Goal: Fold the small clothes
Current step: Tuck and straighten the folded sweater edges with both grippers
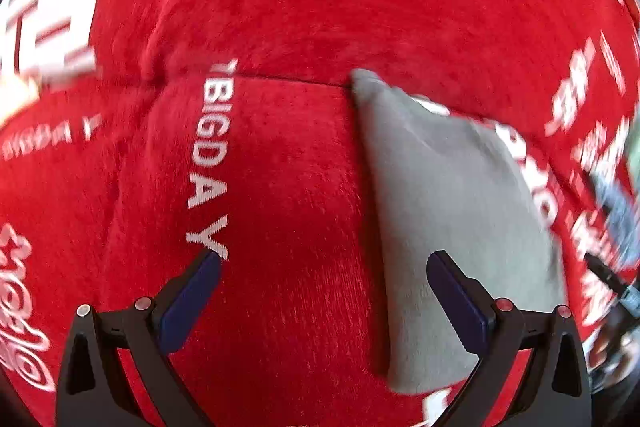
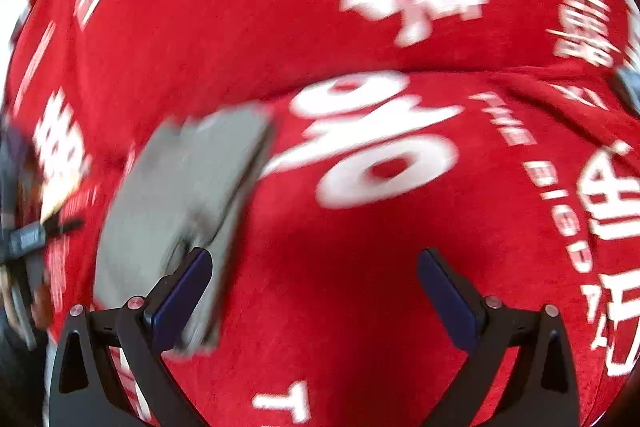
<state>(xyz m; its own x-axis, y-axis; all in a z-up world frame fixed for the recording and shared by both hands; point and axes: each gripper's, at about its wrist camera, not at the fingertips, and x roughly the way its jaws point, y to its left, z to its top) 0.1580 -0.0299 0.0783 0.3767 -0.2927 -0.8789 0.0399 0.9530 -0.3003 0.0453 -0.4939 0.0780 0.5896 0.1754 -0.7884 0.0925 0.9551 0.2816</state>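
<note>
A small grey folded garment (image 1: 444, 227) lies flat on a red plush blanket (image 1: 288, 187) with white lettering. In the left wrist view it sits right of centre, under and beyond the right finger of my open left gripper (image 1: 324, 263), which holds nothing. In the right wrist view the same grey garment (image 2: 176, 203) shows blurred at the left, behind the left finger of my right gripper (image 2: 314, 259). That gripper is open too, with only red blanket (image 2: 360, 287) between its fingers.
The red blanket covers the whole surface and has a fold or seam line (image 1: 280, 79) across the middle. The other gripper's dark tool (image 1: 616, 283) shows at the right edge of the left view, and at the left edge (image 2: 24, 239) of the right view.
</note>
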